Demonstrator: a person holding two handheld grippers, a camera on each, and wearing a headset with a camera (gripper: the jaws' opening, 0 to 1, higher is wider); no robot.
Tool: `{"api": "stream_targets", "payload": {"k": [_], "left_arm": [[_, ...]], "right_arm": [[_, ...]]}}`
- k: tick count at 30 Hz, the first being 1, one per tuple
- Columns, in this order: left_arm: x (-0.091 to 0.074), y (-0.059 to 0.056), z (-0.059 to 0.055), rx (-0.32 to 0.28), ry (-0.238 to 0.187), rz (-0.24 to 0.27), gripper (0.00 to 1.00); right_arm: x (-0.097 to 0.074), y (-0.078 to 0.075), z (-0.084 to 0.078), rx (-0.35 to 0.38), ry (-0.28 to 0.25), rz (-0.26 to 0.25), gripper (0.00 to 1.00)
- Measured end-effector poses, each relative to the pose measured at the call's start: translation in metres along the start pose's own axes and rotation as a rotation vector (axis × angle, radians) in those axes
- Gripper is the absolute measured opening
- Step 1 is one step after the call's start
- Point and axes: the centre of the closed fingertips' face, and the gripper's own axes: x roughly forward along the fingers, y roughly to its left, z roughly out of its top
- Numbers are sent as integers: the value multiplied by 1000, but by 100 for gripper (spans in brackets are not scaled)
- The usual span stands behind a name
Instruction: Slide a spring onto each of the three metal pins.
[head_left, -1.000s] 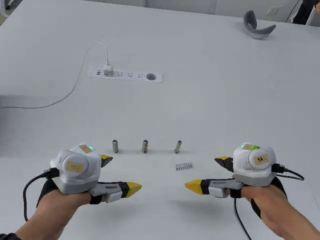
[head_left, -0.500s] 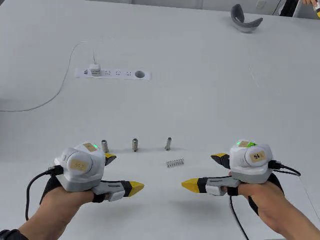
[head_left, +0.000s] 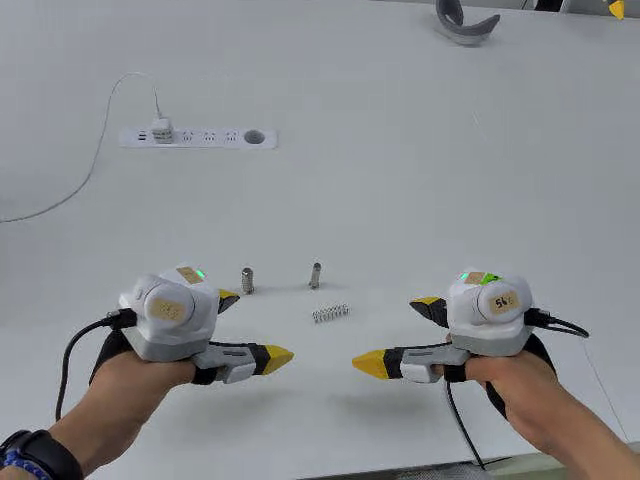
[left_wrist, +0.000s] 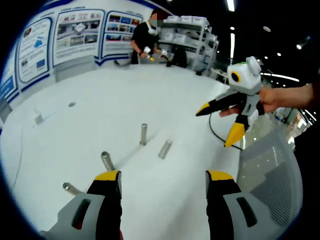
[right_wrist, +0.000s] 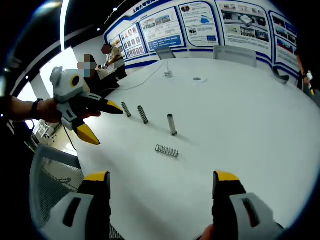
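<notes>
Two down, one to go

The left tool (head_left: 250, 328) and right tool (head_left: 397, 333) are hovering over the tabletop's (head_left: 400, 200) near edge, jaws apart, empty. Beyond, the loose spring (head_left: 330, 313) is lying just before the bare pin (head_left: 316, 275), likely needing pinching up and threading on. Beside it, two sprung pins (right_wrist: 143, 114) are standing.

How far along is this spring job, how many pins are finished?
Two of three look done: the end pin and the middle pin already wear springs. Nothing is in hand: the left gripper and the right gripper are both open and empty. Left to do: the loose spring lying on the table goes onto the bare pin.
</notes>
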Motion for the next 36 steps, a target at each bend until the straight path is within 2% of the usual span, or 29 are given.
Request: {"api": "stream_targets", "payload": {"k": [11, 23, 36], "left_arm": [[28, -11, 12, 35, 13, -41, 68], [50, -14, 12, 48, 37, -69, 67], [79, -19, 13, 59, 69, -89, 59]], "right_arm": [[-8, 0, -3, 3, -4, -1, 86], [-12, 0, -6, 8, -6, 2, 86], [-16, -3, -7, 12, -9, 2, 86]]}}
